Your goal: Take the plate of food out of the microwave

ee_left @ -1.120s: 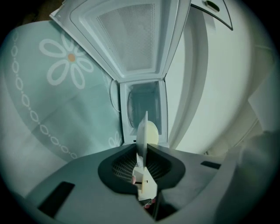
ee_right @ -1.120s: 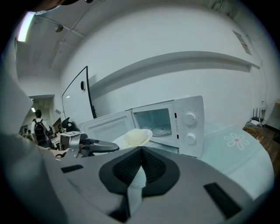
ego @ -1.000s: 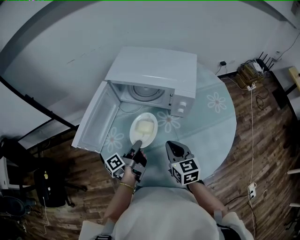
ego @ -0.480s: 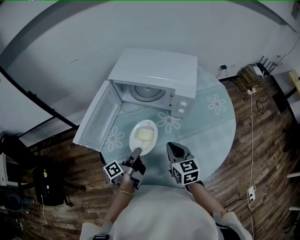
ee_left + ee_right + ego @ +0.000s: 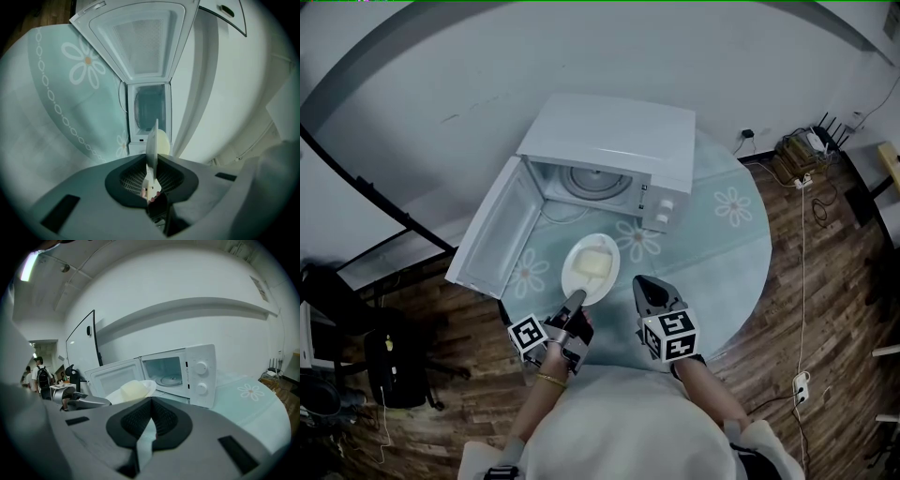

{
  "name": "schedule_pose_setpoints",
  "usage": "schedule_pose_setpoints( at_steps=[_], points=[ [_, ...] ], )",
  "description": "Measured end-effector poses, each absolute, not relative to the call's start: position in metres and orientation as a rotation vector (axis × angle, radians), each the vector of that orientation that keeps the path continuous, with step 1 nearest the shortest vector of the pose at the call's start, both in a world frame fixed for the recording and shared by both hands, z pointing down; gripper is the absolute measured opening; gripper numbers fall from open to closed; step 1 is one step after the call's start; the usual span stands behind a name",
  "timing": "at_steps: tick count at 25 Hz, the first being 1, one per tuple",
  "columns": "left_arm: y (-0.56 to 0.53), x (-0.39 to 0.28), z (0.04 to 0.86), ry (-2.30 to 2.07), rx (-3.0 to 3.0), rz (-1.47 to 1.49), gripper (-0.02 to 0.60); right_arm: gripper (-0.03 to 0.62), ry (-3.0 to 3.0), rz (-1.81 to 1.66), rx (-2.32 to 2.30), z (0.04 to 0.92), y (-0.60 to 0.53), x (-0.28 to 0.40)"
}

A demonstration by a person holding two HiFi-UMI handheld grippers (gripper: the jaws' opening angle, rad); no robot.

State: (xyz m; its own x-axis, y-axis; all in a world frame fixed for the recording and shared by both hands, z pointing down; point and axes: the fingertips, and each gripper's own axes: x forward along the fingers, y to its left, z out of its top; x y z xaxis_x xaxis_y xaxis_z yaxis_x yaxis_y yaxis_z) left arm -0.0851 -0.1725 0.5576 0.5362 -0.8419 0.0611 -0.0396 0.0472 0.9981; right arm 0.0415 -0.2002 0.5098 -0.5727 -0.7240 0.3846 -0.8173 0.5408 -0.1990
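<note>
A white plate (image 5: pixel 591 265) with a pale yellow lump of food (image 5: pixel 592 263) hangs over the tablecloth just in front of the open white microwave (image 5: pixel 609 141). My left gripper (image 5: pixel 575 302) is shut on the plate's near rim. In the left gripper view the plate (image 5: pixel 152 143) stands edge-on between the pads, with the food (image 5: pixel 162 140) beyond it. My right gripper (image 5: pixel 647 291) hovers to the right of the plate, shut and empty. In the right gripper view the plate (image 5: pixel 136 390) shows left of its closed jaws (image 5: pixel 151 401).
The microwave door (image 5: pixel 492 239) swings out to the left; its cavity holds only the glass turntable (image 5: pixel 589 183). The round table (image 5: pixel 722 244) has a teal flowered cloth. Cables and a power strip (image 5: pixel 797 155) lie on the wooden floor at right, dark gear (image 5: pixel 384 366) at left.
The left gripper and the plate have drawn slightly back from the microwave toward me. The right gripper has hardly moved.
</note>
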Motion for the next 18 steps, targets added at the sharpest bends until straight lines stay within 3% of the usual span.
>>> schedule_pose_setpoints(
  at_steps=[18],
  points=[
    [-0.1694, -0.0854, 0.5518, -0.819, 1.406, -0.741, 0.058, 0.006, -2.523, 0.541, 1.293, 0.5109, -0.195, 0.038]
  ],
)
